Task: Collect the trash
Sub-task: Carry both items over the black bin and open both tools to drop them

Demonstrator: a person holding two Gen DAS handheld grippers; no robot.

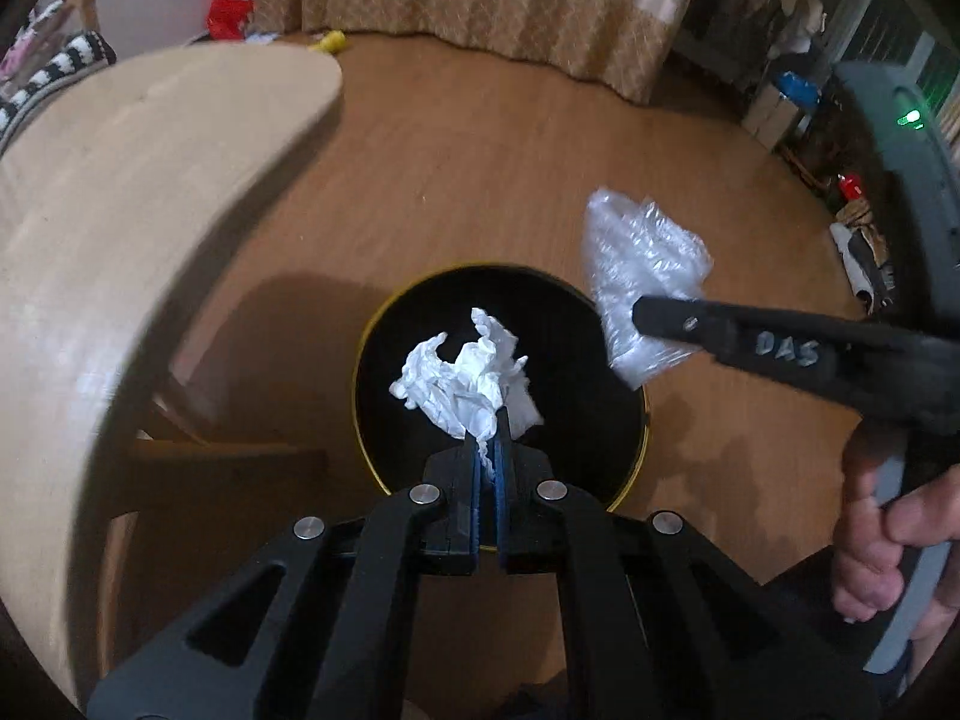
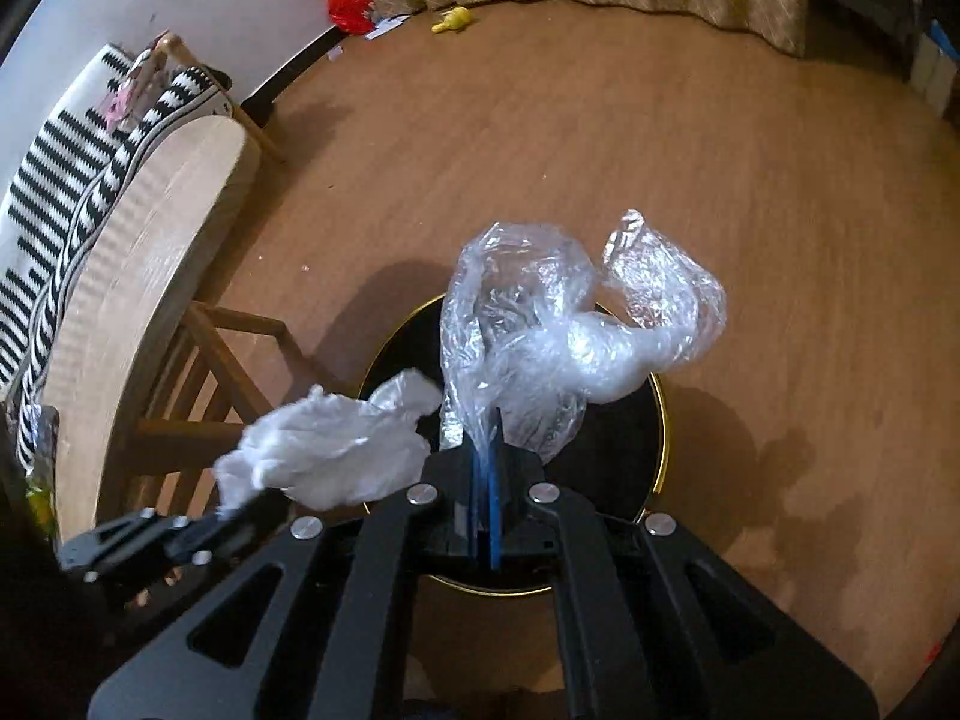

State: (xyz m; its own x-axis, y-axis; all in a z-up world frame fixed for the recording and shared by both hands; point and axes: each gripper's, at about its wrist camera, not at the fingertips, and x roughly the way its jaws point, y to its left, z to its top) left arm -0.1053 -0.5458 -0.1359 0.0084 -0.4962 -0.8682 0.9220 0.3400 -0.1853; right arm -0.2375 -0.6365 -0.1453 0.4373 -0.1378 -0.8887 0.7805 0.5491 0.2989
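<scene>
Trash in hand, two pieces: a crumpled white tissue [image 1: 465,381] pinched in the closed jaws of the left gripper [image 1: 487,429], and a crumpled clear plastic bag [image 2: 558,324] pinched in the closed jaws of the right gripper [image 2: 489,426]. Both grippers point steeply down over a round black bin [image 1: 600,420] with a thin gold rim, standing on the wooden floor [image 1: 480,168] just beside a pale round table [image 1: 120,210].

Position check — the tissue hangs squarely over the bin's dark mouth. The plastic bag, in the left wrist view [image 1: 642,276], sits over the far right rim, with much of its bulk outside the opening.

Judgement: the step in hand is the drop. The tissue looks ready for release as it stands. The plastic is light and wide, so it could catch the rim or drift onto the floor — bringing the right gripper further over the centre and lower toward the mouth before opening should help. Opening each jaw fully should stop thin film clinging to the blue pads [image 2: 485,480].
</scene>
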